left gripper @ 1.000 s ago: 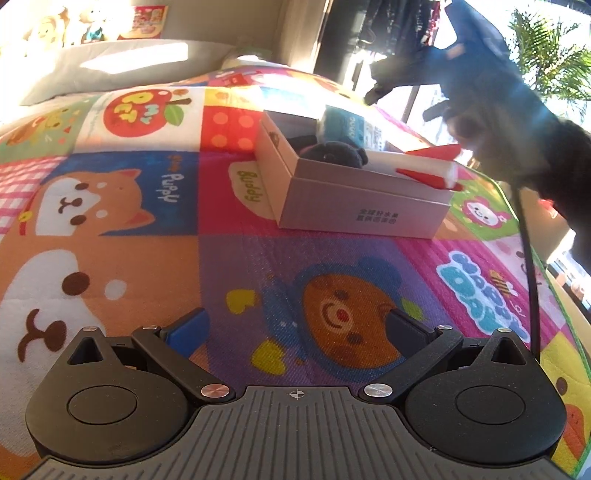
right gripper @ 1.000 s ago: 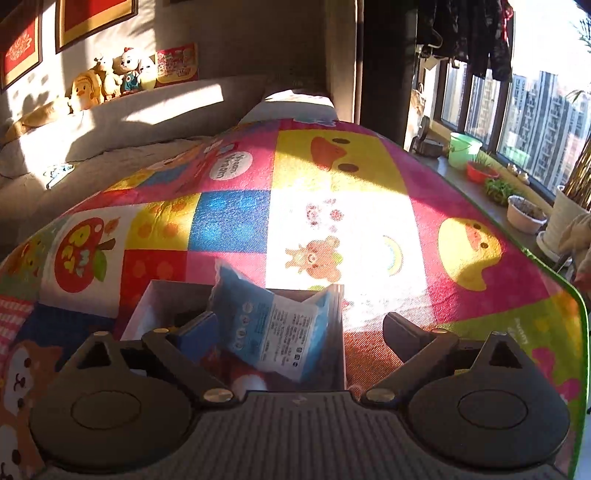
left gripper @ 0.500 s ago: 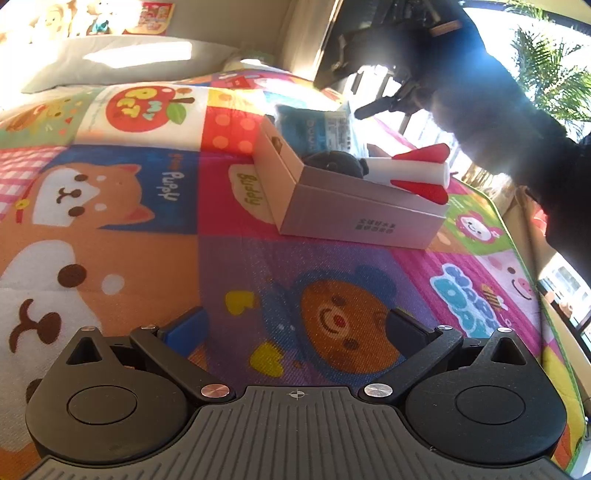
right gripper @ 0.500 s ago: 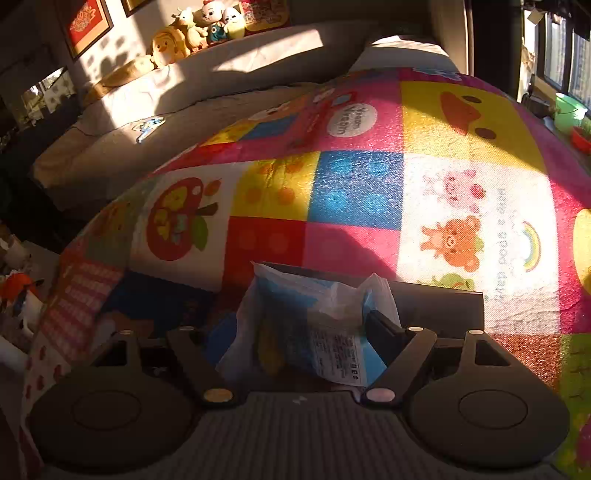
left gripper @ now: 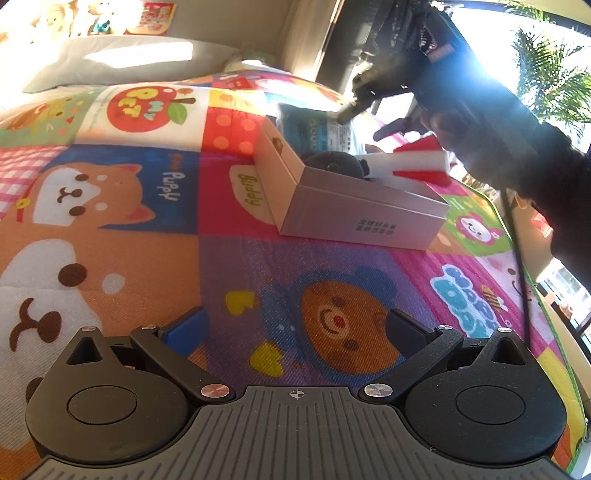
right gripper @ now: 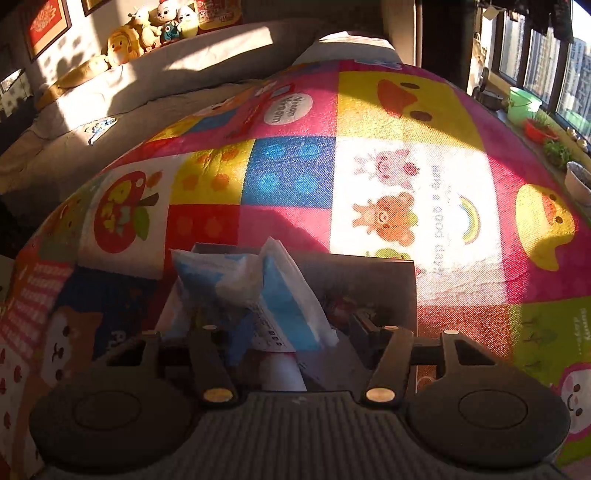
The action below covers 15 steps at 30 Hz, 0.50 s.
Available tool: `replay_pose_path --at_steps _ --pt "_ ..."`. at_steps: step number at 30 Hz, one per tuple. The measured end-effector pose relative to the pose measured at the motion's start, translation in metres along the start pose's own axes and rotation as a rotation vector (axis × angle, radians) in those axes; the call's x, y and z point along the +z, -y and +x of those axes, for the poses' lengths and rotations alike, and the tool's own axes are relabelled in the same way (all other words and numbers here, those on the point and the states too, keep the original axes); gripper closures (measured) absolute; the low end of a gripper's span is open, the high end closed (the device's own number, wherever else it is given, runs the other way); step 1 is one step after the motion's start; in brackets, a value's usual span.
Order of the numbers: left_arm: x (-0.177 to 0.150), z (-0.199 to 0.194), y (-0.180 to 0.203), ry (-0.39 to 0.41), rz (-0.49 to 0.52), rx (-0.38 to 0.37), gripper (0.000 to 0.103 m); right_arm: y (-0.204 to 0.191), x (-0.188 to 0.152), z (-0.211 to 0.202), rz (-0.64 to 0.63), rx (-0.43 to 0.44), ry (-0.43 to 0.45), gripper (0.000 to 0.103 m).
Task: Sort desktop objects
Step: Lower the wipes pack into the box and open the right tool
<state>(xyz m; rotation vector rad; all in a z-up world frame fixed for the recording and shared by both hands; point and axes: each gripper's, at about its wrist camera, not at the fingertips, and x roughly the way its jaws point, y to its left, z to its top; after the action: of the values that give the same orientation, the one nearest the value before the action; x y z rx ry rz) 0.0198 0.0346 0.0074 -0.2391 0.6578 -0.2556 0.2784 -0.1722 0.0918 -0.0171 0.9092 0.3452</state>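
Note:
An open grey cardboard box (left gripper: pixel 354 218) sits on the cartoon play mat (left gripper: pixel 155 258). In it lie a blue tissue packet (left gripper: pixel 314 125), a dark round thing (left gripper: pixel 332 164) and a red-and-white rocket toy (left gripper: pixel 413 162). My right gripper (right gripper: pixel 288 325) points down into the box (right gripper: pixel 369 266). Its jaws are closing with the crumpled packet (right gripper: pixel 273 291) between them, and a gap still shows at the right finger (right gripper: pixel 369 325). My left gripper (left gripper: pixel 295 328) hovers open over the bear picture, well short of the box, with nothing between its fingers.
Grey pillows (right gripper: pixel 221 55) and plush toys (right gripper: pixel 147 29) line the far wall. A windowsill with a green bucket (right gripper: pixel 522 105) and plant pots (right gripper: pixel 578 181) runs along the right. A person's dark sleeve (left gripper: pixel 517 140) and a black cable (left gripper: pixel 517 251) reach over the mat's right edge.
My right gripper has tipped downward over the box and its fingers have narrowed around the tissue packet, which now stands more upright. The left gripper has stayed in place.

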Motion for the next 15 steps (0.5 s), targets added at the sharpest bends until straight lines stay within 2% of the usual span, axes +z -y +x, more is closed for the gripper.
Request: replay_pose_path --at_steps 1,4,6,9,10,12,13,15 --pt "0.0 0.0 0.0 0.0 0.0 0.0 0.0 -0.002 0.007 0.003 0.019 0.012 -0.004 0.041" --pt "0.0 0.0 -0.001 0.002 -0.004 -0.004 0.0 -0.016 0.018 0.006 0.019 0.056 -0.008 0.041" --pt "0.0 0.0 -0.001 0.003 -0.006 -0.006 0.0 -0.03 0.016 -0.002 -0.028 0.149 -0.01 0.041" --pt "0.0 -0.001 -0.002 0.005 -0.011 -0.01 0.0 -0.056 -0.002 -0.017 -0.112 0.302 -0.081 0.041" --pt "0.0 -0.001 -0.003 0.005 -0.012 -0.01 0.0 -0.065 -0.009 -0.025 -0.158 0.312 -0.08 0.041" --pt "0.0 -0.001 -0.002 0.005 -0.01 -0.008 0.0 -0.076 -0.018 -0.045 -0.246 0.278 -0.017 0.041" --pt "0.0 -0.001 -0.001 0.003 -0.007 -0.005 0.0 -0.076 -0.017 -0.053 -0.262 0.243 0.014 0.038" --pt "0.0 -0.001 0.0 0.001 0.0 0.002 0.0 -0.07 -0.005 -0.057 -0.222 0.166 0.04 0.025"
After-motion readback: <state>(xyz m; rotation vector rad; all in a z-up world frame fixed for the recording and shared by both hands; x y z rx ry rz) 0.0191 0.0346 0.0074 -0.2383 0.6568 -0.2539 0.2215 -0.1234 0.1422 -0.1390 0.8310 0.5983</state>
